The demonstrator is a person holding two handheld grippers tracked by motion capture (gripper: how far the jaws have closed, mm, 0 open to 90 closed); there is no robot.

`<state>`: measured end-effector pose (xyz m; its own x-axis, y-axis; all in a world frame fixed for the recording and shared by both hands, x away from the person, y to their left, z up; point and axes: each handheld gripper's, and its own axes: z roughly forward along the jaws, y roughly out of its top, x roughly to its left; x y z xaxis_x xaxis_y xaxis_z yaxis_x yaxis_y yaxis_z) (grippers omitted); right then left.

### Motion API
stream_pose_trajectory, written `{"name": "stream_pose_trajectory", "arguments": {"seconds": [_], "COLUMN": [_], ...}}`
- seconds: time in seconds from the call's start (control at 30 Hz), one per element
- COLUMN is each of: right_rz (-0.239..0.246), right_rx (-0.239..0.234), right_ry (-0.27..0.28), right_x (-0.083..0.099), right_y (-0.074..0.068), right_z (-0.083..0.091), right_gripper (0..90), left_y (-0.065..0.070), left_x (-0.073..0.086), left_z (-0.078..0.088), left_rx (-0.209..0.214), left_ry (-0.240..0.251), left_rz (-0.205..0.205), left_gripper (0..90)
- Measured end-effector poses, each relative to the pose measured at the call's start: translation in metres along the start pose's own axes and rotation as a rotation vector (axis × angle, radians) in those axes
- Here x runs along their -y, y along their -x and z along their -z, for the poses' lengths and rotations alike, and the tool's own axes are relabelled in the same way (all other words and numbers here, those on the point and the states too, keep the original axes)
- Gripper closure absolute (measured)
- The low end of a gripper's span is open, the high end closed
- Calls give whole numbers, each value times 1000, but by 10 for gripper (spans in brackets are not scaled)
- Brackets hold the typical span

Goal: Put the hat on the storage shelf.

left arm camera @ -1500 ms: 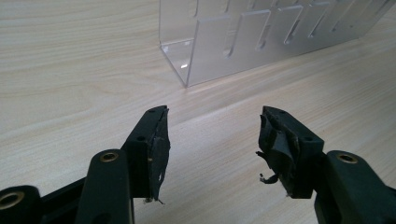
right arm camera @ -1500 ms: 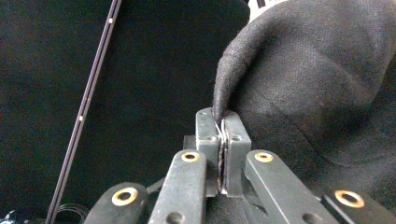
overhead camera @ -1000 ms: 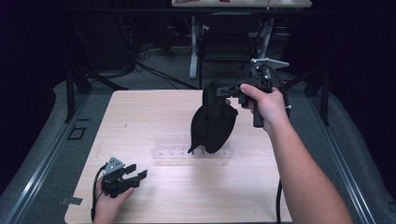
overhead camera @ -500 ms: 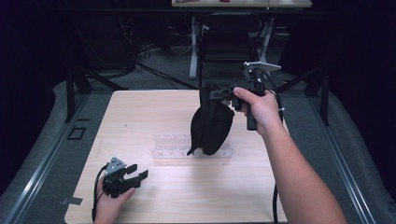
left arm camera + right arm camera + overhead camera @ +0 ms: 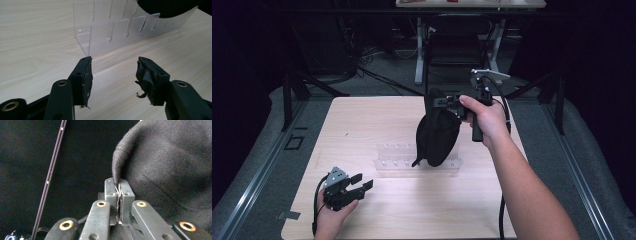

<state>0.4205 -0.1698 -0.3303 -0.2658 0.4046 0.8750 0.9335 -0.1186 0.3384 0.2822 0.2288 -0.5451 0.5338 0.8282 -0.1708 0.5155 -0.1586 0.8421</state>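
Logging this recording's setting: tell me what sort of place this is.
Probably a lab or workshop set up for recording, not a home. A bare wooden table stands on a metal frame in a dark room, cables trail over the floor behind it, and another desk's legs stand beyond.

A pale wood counter [image 5: 377,120] stands in a dark room, lit from above so its top glows against the gloom. Grey floor [image 5: 262,150] runs along its left and right edges, with a metal rail [image 5: 247,185] on the left. Beyond the far edge stand a dark chair [image 5: 454,47] and a white leg [image 5: 418,50] of another table, with cables [image 5: 377,75] on the floor
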Motion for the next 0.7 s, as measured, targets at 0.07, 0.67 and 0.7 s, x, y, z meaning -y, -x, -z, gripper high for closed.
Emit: {"name": "stream_pose_trajectory", "arguments": {"seconds": [0.07,0.67,0.7], "right_rz": [-1,-20,-19], "right_rx": [-2,-40,-40], "right_ry": [3,11,10], "right_x": [1,2,2], "right_y": [0,3,2], "right_z": [0,-9,-9], "right_gripper": [881,879,879], "left_y": [3,33,35], "left_x": [-4,-36,-38], "left_z": [1,-8,-10], "left_rx": [-2,75,80], "left_ry": [17,25,29], "left_rz": [-9,-82,-84], "left_gripper": [467,550,551]}}
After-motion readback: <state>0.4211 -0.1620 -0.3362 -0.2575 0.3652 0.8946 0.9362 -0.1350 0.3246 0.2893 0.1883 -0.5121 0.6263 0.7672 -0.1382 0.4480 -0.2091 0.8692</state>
